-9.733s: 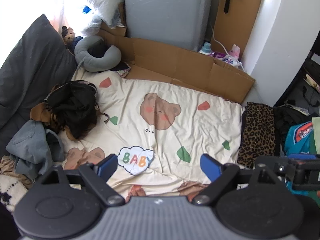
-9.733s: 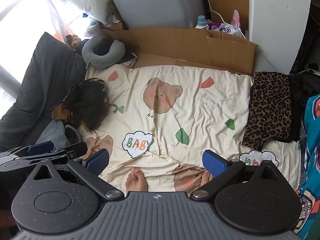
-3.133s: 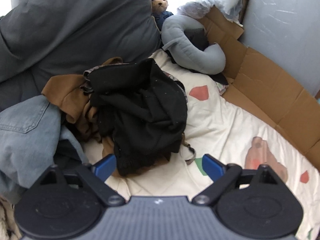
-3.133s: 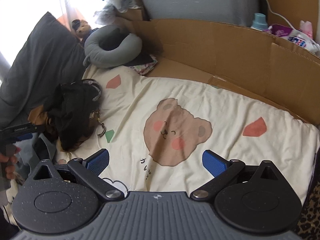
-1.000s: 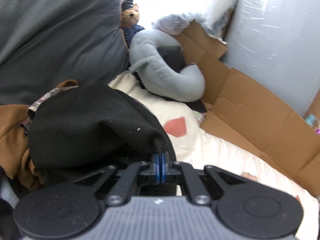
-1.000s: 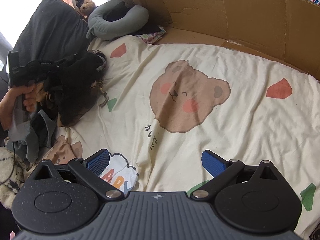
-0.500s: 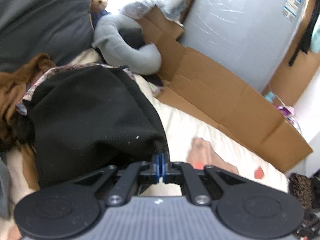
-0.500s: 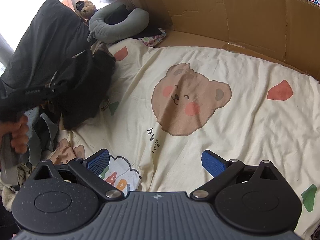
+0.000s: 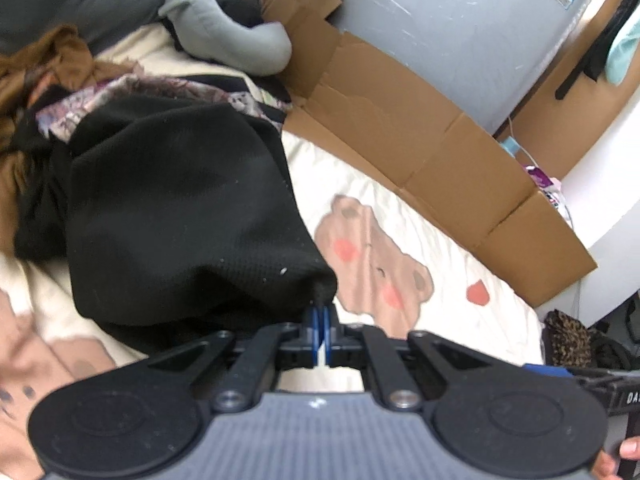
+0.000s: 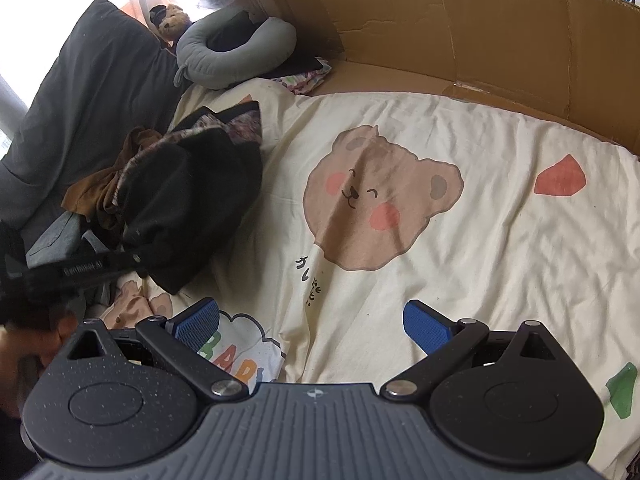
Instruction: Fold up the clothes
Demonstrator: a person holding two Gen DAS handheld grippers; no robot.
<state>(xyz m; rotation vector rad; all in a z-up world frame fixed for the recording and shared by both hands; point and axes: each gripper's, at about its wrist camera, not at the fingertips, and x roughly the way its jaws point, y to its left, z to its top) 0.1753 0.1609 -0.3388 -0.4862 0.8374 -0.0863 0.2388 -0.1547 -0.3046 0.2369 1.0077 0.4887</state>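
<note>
Left wrist view: my left gripper [image 9: 320, 322] pinches the black knit garment [image 9: 180, 216], which trails ahead-left, soft and limp; I'd grab a hem. Right gripper [image 10: 312, 322] gapes empty

Open cream sheet [image 10: 460, 264] around the bear print, bounded by cardboard wall [image 10: 460, 20], clothes pile [image 10: 120, 184] heaped alongside, neck pillow [image 10: 236, 52] beyond

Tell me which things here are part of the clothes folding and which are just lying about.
Part of the job:
left gripper, shut on the black garment
right gripper, open
brown garment
bear sheet

Lying about:
grey neck pillow
teddy bear
cardboard
dark pillow
</note>
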